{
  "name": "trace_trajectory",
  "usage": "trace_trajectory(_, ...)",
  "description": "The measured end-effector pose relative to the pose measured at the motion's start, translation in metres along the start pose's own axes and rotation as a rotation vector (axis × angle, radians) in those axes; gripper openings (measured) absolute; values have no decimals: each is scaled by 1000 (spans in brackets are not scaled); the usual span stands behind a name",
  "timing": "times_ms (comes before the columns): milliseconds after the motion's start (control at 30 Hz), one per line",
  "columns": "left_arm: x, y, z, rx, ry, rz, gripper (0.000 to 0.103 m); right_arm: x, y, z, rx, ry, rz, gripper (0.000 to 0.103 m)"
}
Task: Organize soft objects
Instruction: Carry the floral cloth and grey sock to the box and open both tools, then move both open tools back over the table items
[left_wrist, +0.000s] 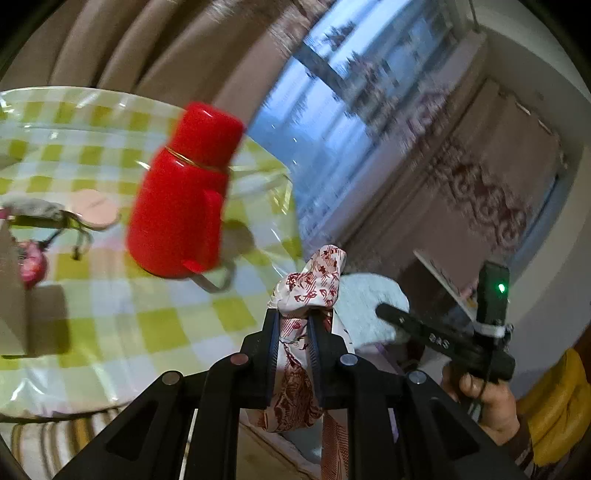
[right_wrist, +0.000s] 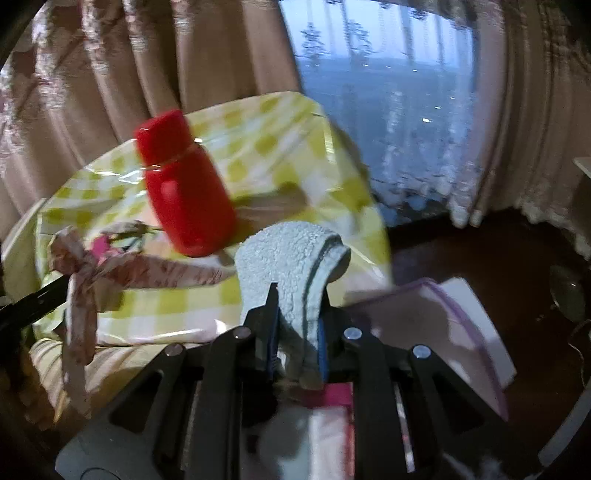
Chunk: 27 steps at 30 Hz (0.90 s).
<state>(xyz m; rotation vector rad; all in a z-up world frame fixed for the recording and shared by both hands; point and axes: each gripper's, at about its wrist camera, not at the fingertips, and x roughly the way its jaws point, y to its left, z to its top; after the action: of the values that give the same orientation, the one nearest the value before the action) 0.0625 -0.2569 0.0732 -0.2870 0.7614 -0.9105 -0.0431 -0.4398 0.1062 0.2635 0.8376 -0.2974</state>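
My left claw (left_wrist: 293, 314) pinches the printed scarf (left_wrist: 314, 280), my right claw (right_wrist: 297, 306) the blue towel (right_wrist: 291, 254), both off the table's (left_wrist: 110, 306) near edge; carry them clear of the red flask (left_wrist: 181, 199)

Round table (left_wrist: 110, 332) under a glossy yellow-green checked cover. Red flask (left_wrist: 183, 190) upright near the far edge, handle toward the near side. Pink disc (left_wrist: 96, 209) beside it, a cardboard box (left_wrist: 22, 314) and a small pink thing (left_wrist: 33, 264) at the left edge
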Motion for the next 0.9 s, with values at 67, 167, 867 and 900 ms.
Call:
trace_trajectory(67, 8, -9, -3, 16, 28, -15, 16, -1, -13, -3, 10, 7, -41, 21)
trace_trajectory(167, 20, -22, -8, 44, 78, -46, 17, -2, -27, -7, 22, 15, -98, 23)
trace_trajectory(867, 22, -23, -14, 52, 113, -15, 50, -7, -33, -9, 12, -2, -161, 68)
trace_trajectory(900, 17, -22, -12, 56, 98, -4, 50, -7, -31, -8, 9, -3, -158, 69)
